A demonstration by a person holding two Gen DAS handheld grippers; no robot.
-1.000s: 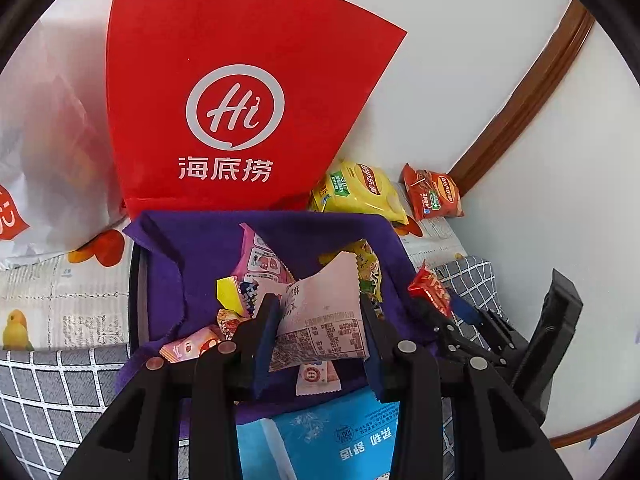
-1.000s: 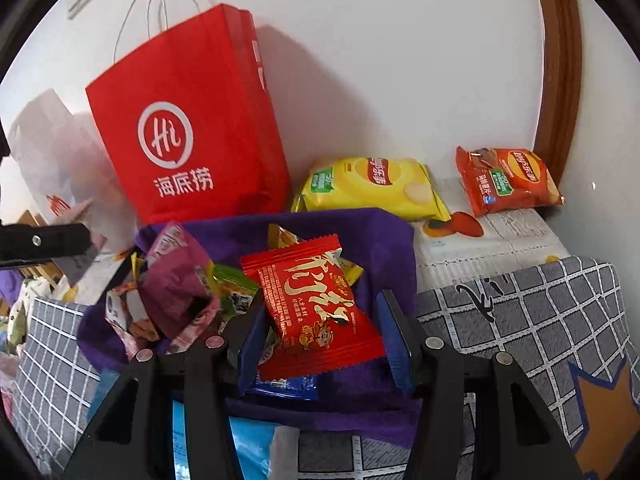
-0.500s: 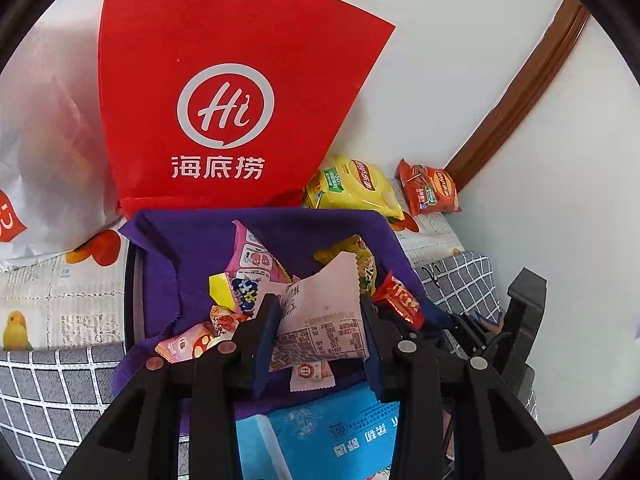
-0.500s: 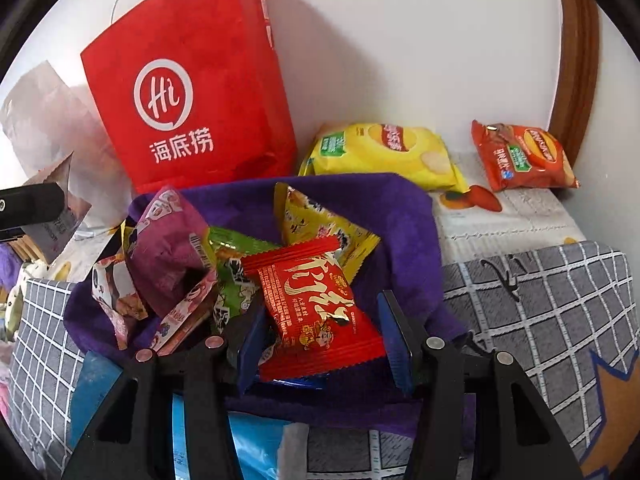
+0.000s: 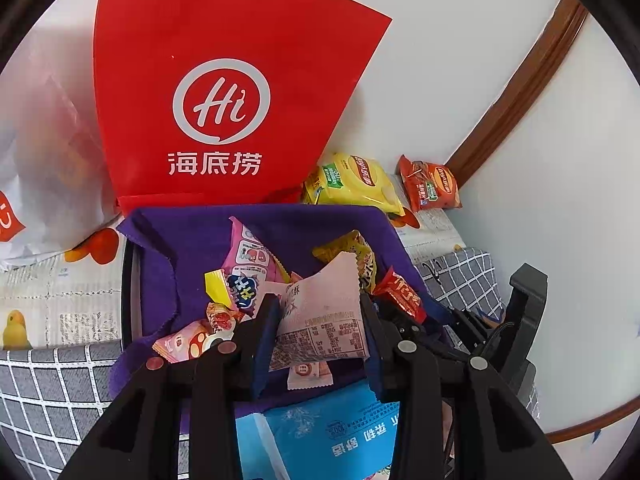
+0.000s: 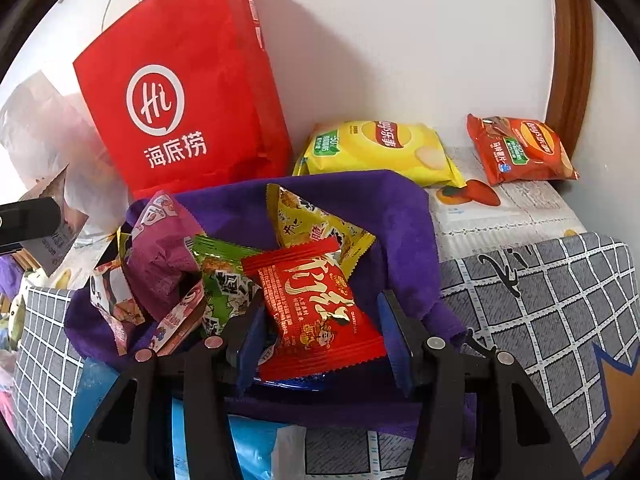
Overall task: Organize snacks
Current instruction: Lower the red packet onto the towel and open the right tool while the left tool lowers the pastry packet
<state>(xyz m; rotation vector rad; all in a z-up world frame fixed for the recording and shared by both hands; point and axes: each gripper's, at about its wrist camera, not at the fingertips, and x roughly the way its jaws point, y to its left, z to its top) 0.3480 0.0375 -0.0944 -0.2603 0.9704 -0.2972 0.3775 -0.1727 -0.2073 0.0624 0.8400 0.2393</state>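
A basket lined with purple cloth [image 5: 192, 248] [image 6: 400, 216] holds several small snack packets. My left gripper [image 5: 316, 332] is over its near edge, shut on a pale pink packet [image 5: 320, 308] printed with a nutrition table. My right gripper [image 6: 322, 340] hangs over the basket's near right side, shut on a red snack packet [image 6: 316, 312] with gold characters. In the left wrist view that red packet [image 5: 400, 292] and the right gripper's black frame show at the basket's right rim. In the basket lie a yellow-green packet [image 6: 316, 220], a green one [image 6: 224, 268] and a purple-pink one [image 6: 160, 248].
A red paper bag [image 5: 224, 100] [image 6: 180, 100] stands against the white wall behind the basket. To its right lie a yellow chip bag [image 6: 380, 148] and an orange-red chip bag [image 6: 520, 148]. A white plastic bag [image 5: 40, 140] is at the left, a blue pack [image 5: 332, 432] under my left gripper.
My right gripper has carried the red packet forward over the basket; in the left wrist view it has slid left toward the basket's rim. The left gripper has kept still with its pink packet.
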